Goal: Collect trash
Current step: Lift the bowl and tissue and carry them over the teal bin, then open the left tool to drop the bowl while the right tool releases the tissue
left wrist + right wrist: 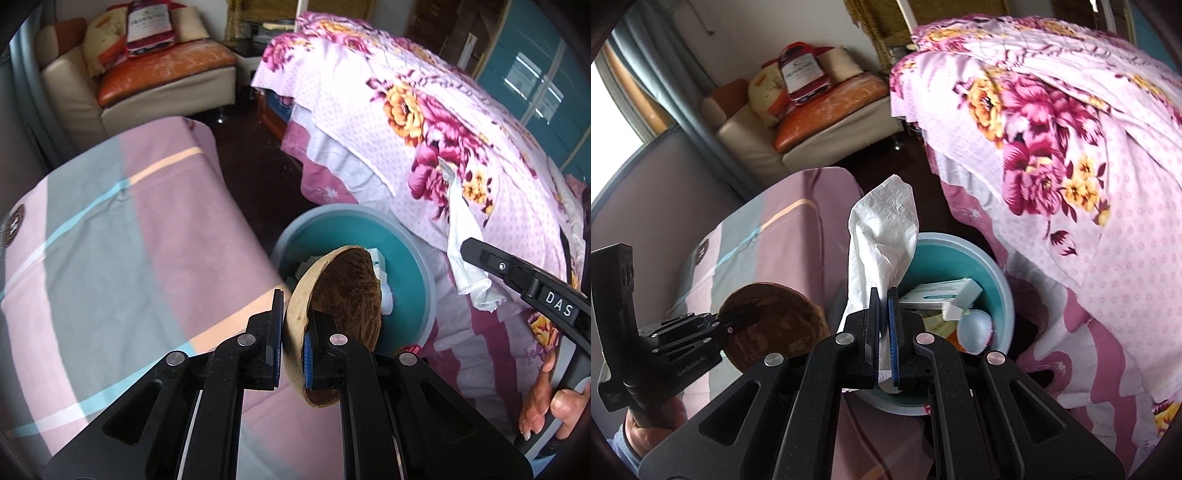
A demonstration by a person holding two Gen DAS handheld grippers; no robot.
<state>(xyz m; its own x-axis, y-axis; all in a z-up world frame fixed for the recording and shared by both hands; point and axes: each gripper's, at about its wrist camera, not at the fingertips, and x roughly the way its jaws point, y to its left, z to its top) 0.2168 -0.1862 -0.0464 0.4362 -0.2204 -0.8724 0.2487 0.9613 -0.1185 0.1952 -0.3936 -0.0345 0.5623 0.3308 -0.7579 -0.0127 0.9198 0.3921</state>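
While the left claw [295, 332] pinches the rim of a brown shell [343, 295], that shell hides part of the bin [406, 258] below it. The right claw [883, 321] squeezes a white tissue [882, 229] over the bin, covering some trash inside. "DAS" and "GenRobot.AI" show on the claws. The box [942, 291] print is too blurry.

One coconut shell [334, 295], one tissue [882, 236], one bin [960, 254], two beds.
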